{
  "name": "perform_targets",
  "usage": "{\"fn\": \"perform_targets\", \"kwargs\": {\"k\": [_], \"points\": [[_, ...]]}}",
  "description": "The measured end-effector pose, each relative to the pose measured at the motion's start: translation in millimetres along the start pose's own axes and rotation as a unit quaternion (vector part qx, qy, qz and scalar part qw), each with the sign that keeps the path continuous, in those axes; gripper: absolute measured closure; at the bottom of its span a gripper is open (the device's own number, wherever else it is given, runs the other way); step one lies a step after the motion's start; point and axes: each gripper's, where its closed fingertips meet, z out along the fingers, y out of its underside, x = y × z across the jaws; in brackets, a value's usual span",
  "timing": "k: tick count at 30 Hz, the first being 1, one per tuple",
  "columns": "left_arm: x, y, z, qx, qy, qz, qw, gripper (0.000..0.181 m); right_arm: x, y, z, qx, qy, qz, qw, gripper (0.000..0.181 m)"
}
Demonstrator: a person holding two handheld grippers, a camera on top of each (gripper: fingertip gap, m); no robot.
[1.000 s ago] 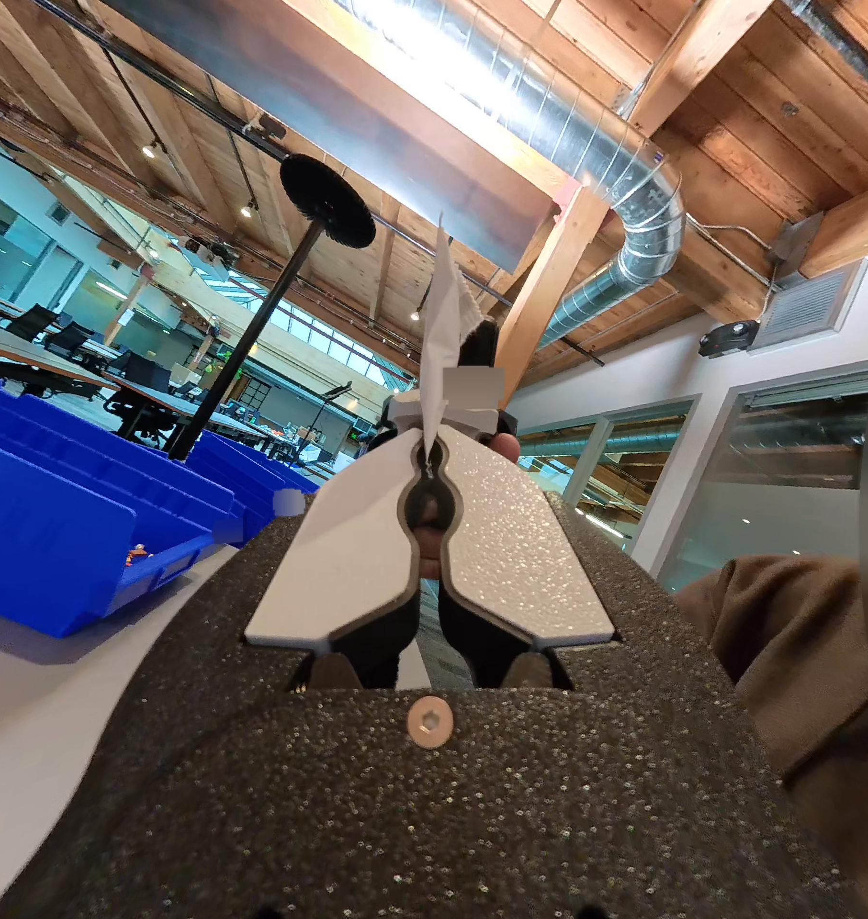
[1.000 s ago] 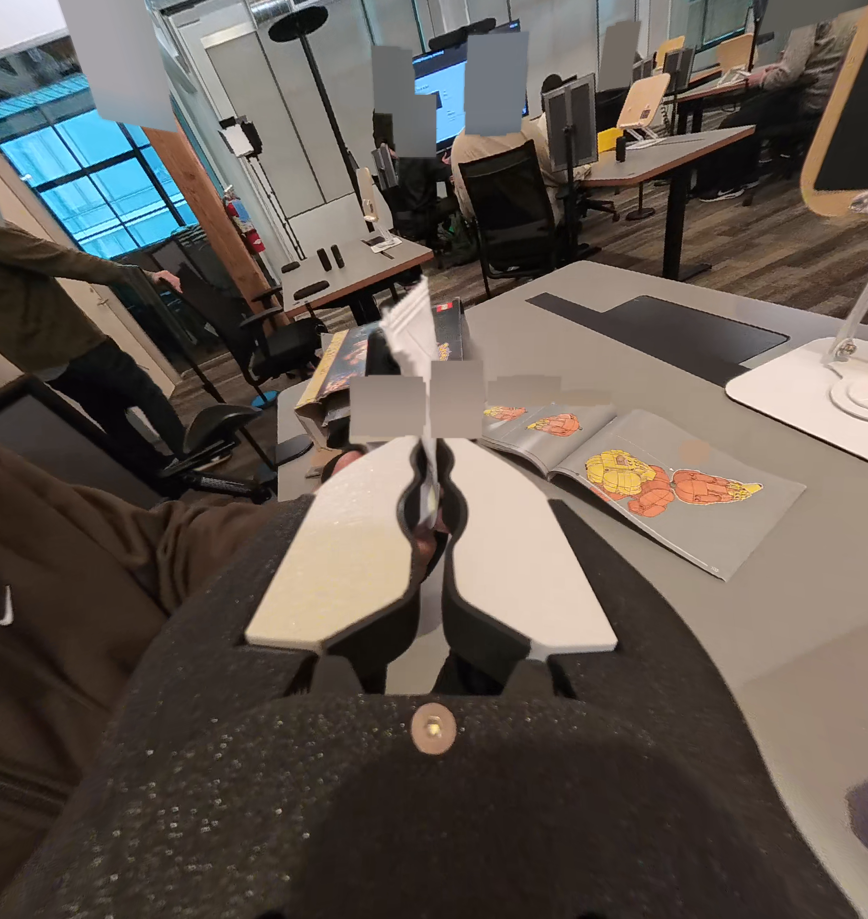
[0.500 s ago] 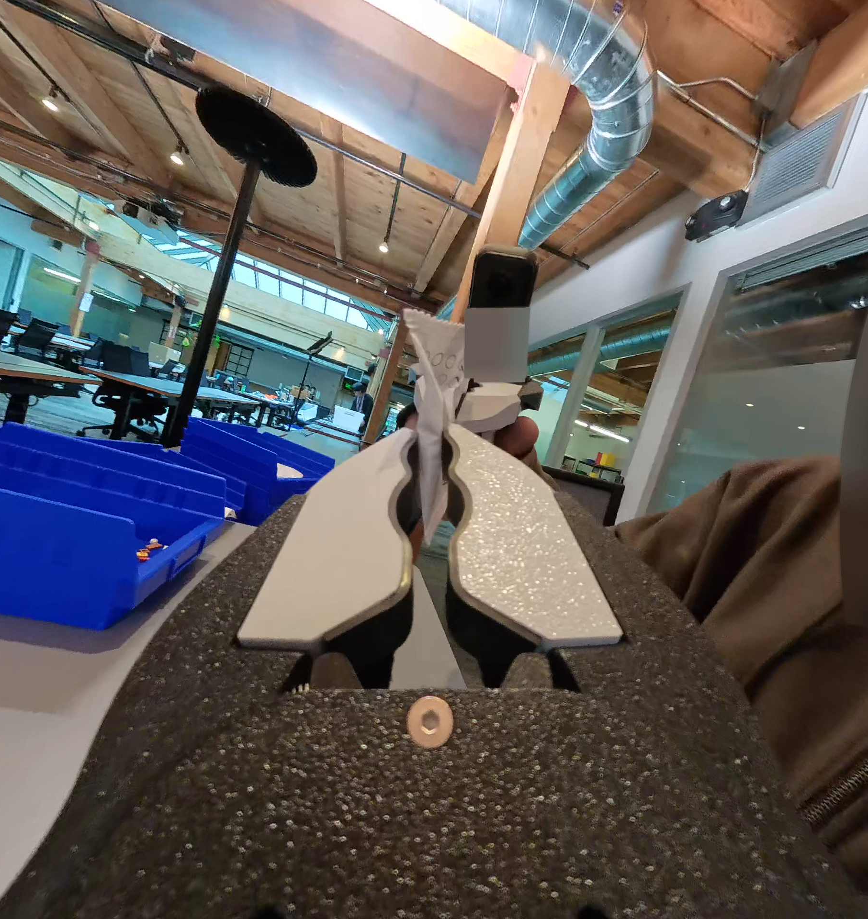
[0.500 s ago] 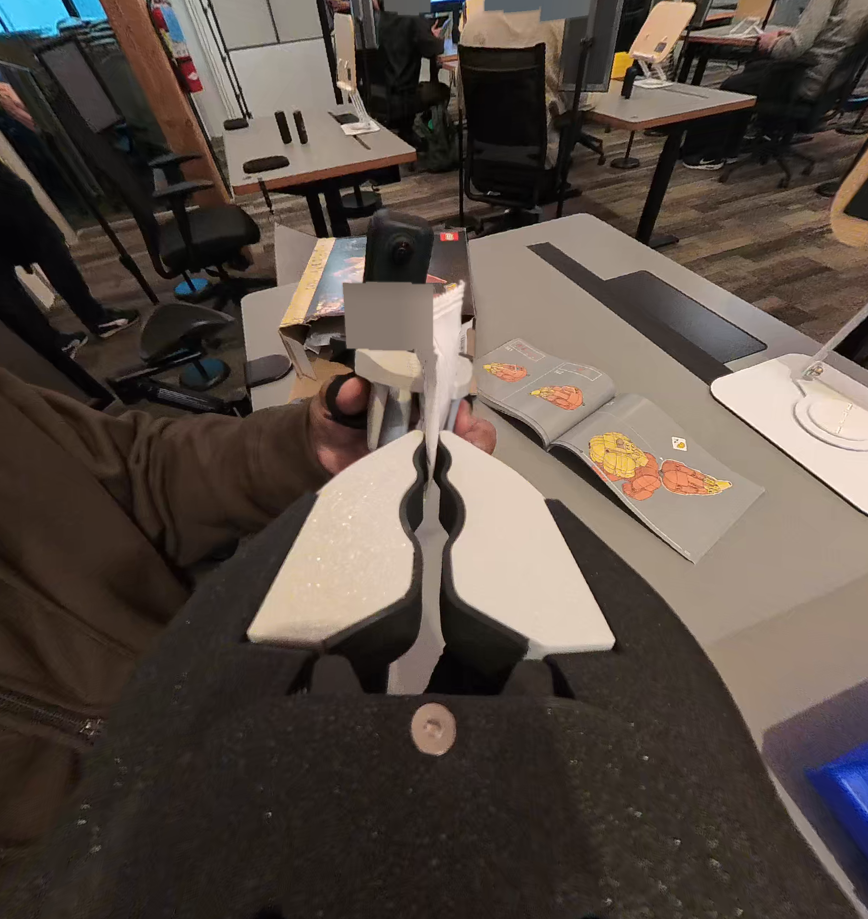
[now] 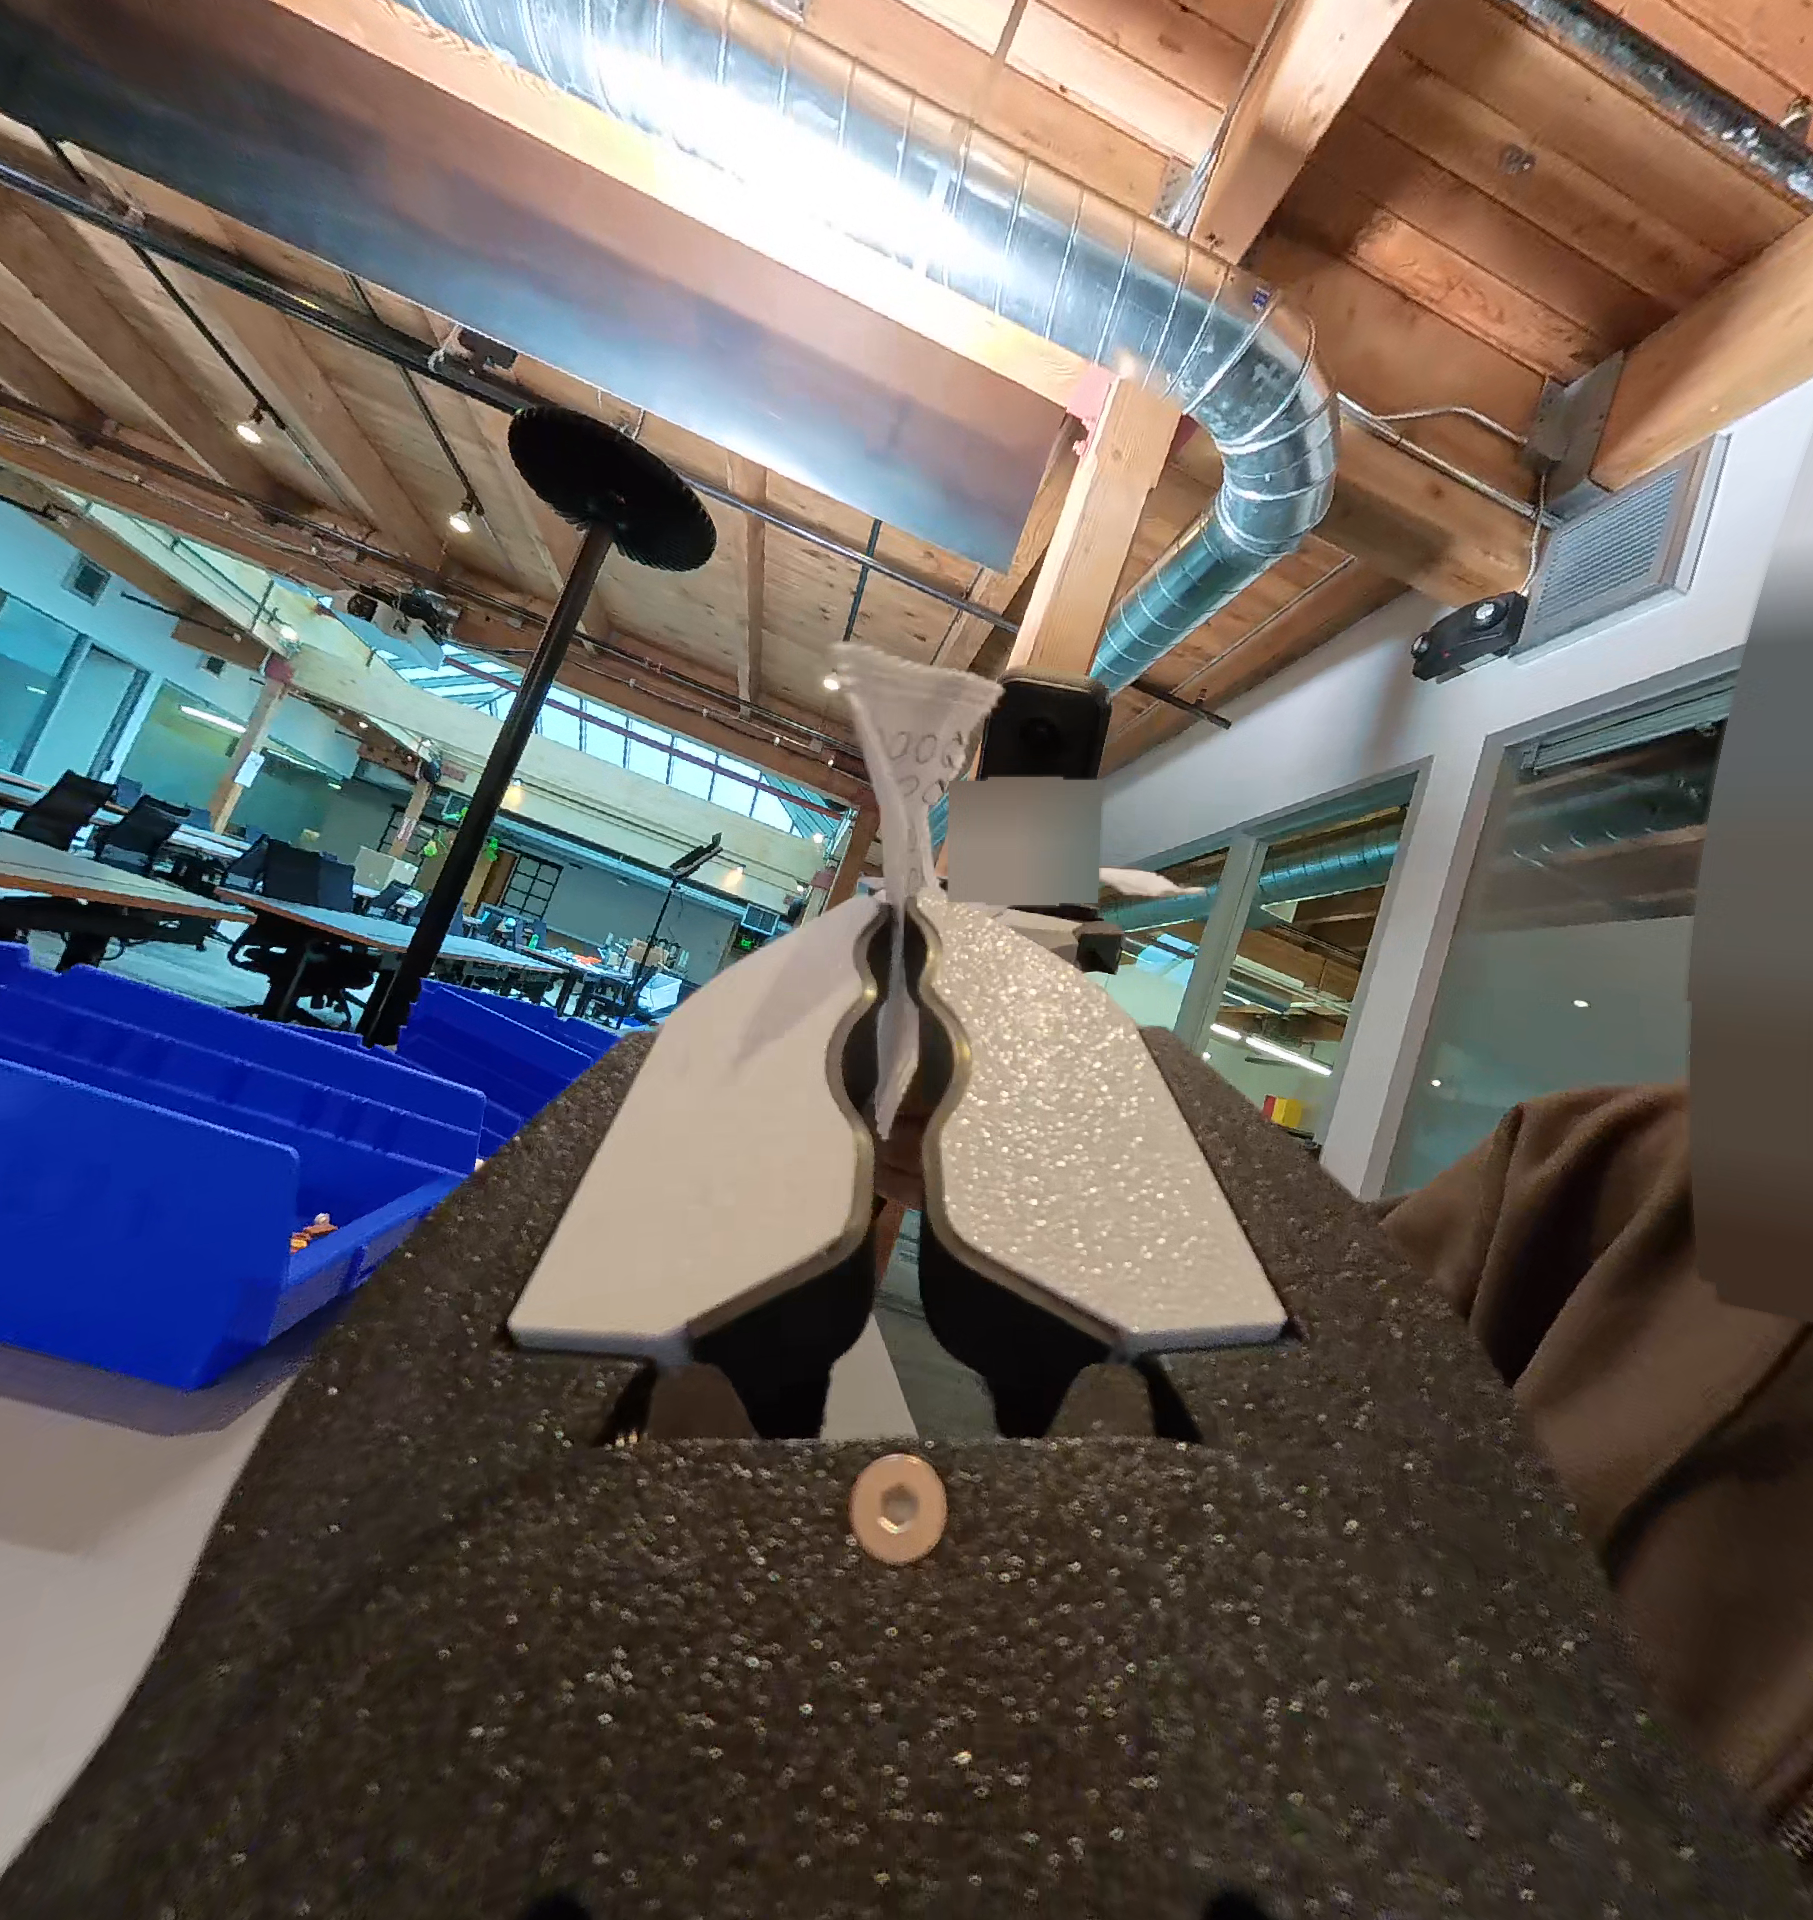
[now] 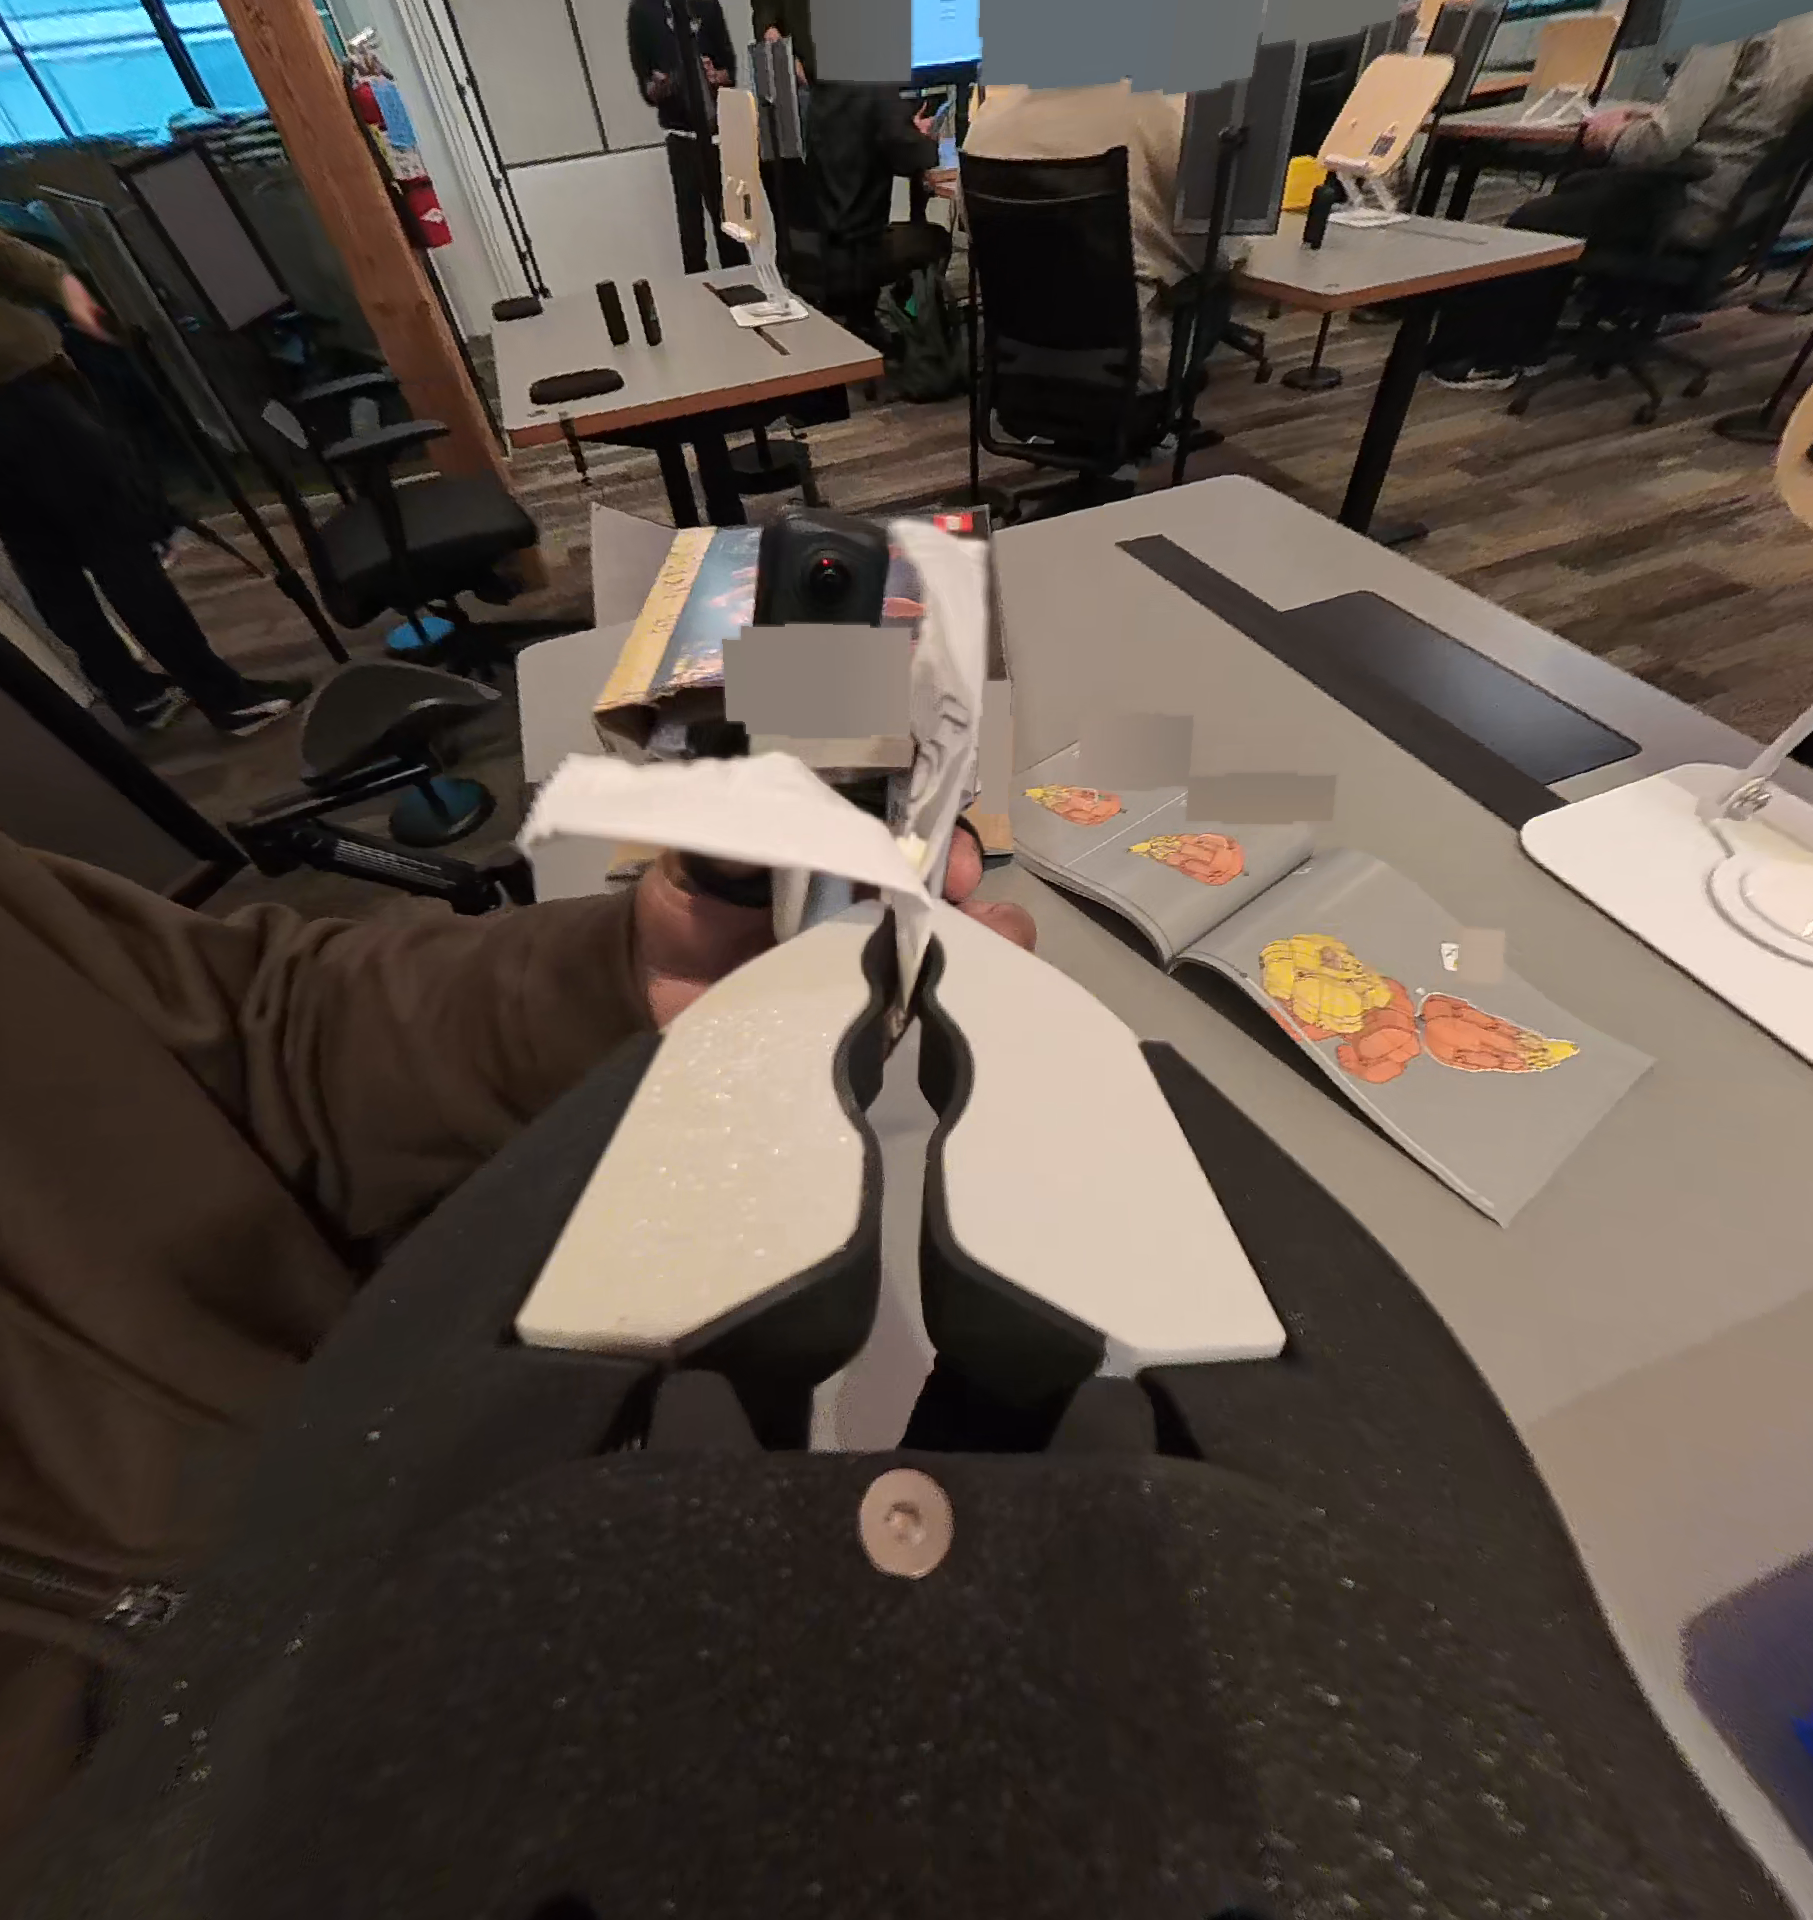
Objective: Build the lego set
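A white paper parts bag (image 6: 715, 810) is held in the air between my two grippers, above the grey table (image 6: 1245, 1299). My right gripper (image 6: 907, 935) is shut on one torn edge of it; a flap spreads to the left and another strip (image 6: 949, 675) runs upward. My left gripper (image 5: 902, 914) is shut on the same bag (image 5: 907, 748), which fans out above the tips. Each gripper faces the other: the left gripper's camera (image 6: 824, 571) shows just behind the bag, and the right gripper's camera (image 5: 1037, 727) shows in the left wrist view.
An open instruction booklet (image 6: 1349, 966) lies on the table to the right. The set's box (image 6: 673, 623) stands behind the bag. A white lamp base (image 6: 1712, 883) and a black mat (image 6: 1401, 665) are at the far right. Blue bins (image 5: 154, 1143) stand on the left. Left and right tips are no more than a few centimetres apart.
The bag has torn wider: a flap now spreads to the left in the right wrist view. The left gripper has tilted upward and both stay shut on the bag.
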Motion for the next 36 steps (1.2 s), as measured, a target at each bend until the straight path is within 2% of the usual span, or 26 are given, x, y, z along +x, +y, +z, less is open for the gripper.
{"fn": "perform_targets", "kwargs": {"k": [3,6,8,10,12,15,18,20,22,24,29,33,36], "points": [[1.0,2.2,-5.3,-0.005,-0.005,0.01,1.0,0.165,-0.9,4.7,-0.5,-0.007,0.006,-0.041,0.999,0.181],[0.2,-6.6,-13.6,-0.006,-0.015,0.025,1.0,0.146,-0.8,12.0,-1.6,-0.031,0.009,-0.063,0.998,0.181],[3.3,-15.1,-19.5,-0.022,-0.026,0.071,0.997,0.145,1.3,15.5,-3.7,-0.044,0.014,-0.073,0.996,0.181],[5.1,-15.8,-23.6,-0.075,-0.049,0.144,0.986,0.146,1.1,19.0,-6.4,-0.059,0.012,-0.083,0.995,0.181],[5.3,-8.9,-26.4,-0.152,-0.072,0.233,0.958,0.149,0.3,24.2,-8.4,-0.08,0.01,-0.098,0.992,0.181],[3.6,2.7,-28.8,-0.255,-0.095,0.348,0.897,0.154,-1.2,33.6,-9.0,-0.118,0.01,-0.13,0.984,0.181],[4.8,17.3,-27.7,-0.325,-0.084,0.397,0.854,0.158,-4.5,40.0,-8.2,-0.144,0.006,-0.164,0.976,0.181],[4.2,27.5,-28.0,-0.356,-0.075,0.407,0.838,0.161,-6.9,40.3,-7.5,-0.143,0.002,-0.172,0.975,0.181],[3.6,32.7,-28.2,-0.367,-0.07,0.409,0.833,0.169,-6.7,40.9,-7.9,-0.136,0.002,-0.177,0.975,0.181],[6.1,34.5,-26.4,-0.365,-0.059,0.398,0.839,0.176,-3.6,43.0,-9.4,-0.125,0.005,-0.179,0.976,0.181],[-5.1,37.6,-7.0,-0.383,-0.055,0.371,0.844,0.181,11.6,46.5,-21.0,-0.079,0.014,-0.169,0.982,0.181],[-37.1,38.4,33.8,-0.411,-0.052,0.338,0.845,0.181,50.0,42.7,-46.9,-0.047,0.059,-0.171,0.982,0.181],[-71.4,44.8,77.2,-0.437,-0.044,0.32,0.839,0.181,94.8,39.0,-78.6,-0.042,0.102,-0.178,0.978,0.181]]}}
